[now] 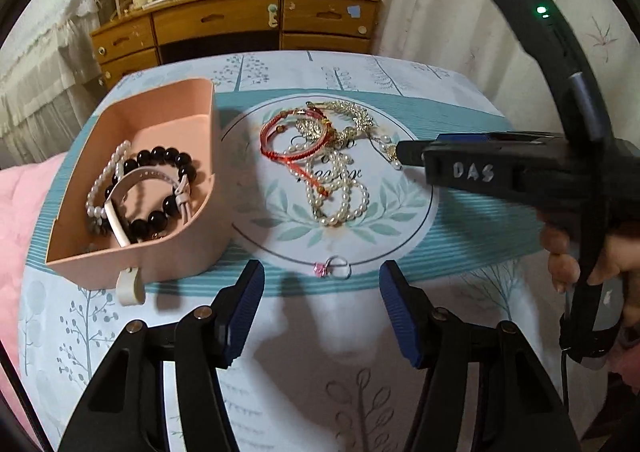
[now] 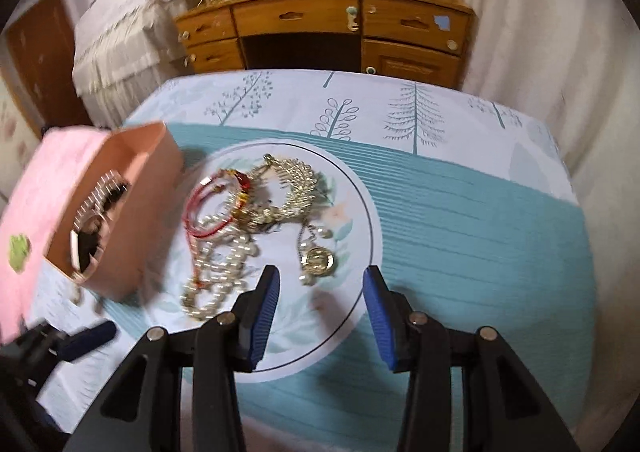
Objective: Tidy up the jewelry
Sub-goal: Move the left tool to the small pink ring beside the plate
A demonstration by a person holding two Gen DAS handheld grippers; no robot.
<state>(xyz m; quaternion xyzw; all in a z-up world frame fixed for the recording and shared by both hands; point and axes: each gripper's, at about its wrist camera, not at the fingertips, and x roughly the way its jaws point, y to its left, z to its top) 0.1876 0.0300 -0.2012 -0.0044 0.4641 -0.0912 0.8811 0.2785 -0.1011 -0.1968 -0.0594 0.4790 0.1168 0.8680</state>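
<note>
A pink box (image 1: 120,124) holds a black bead bracelet (image 1: 168,160), a white band and a small pearl bracelet. Beside it on the cloth lies a jewelry pile: red cord bracelets (image 1: 280,140), pearl strands (image 1: 340,192), gold leaf pieces (image 1: 352,116). A ring with a pink stone (image 1: 334,267) lies just ahead of my open, empty left gripper (image 1: 322,308). My right gripper (image 2: 320,312) is open and empty, just short of a gold pendant with pearls (image 2: 318,262). The pile (image 2: 240,220) and box (image 2: 120,188) also show in the right wrist view.
The table carries a teal and white tree-print cloth (image 1: 460,212). A wooden dresser (image 1: 240,28) with a red bag stands behind. A curtain hangs at the right. A pink blanket (image 1: 16,212) lies left of the table.
</note>
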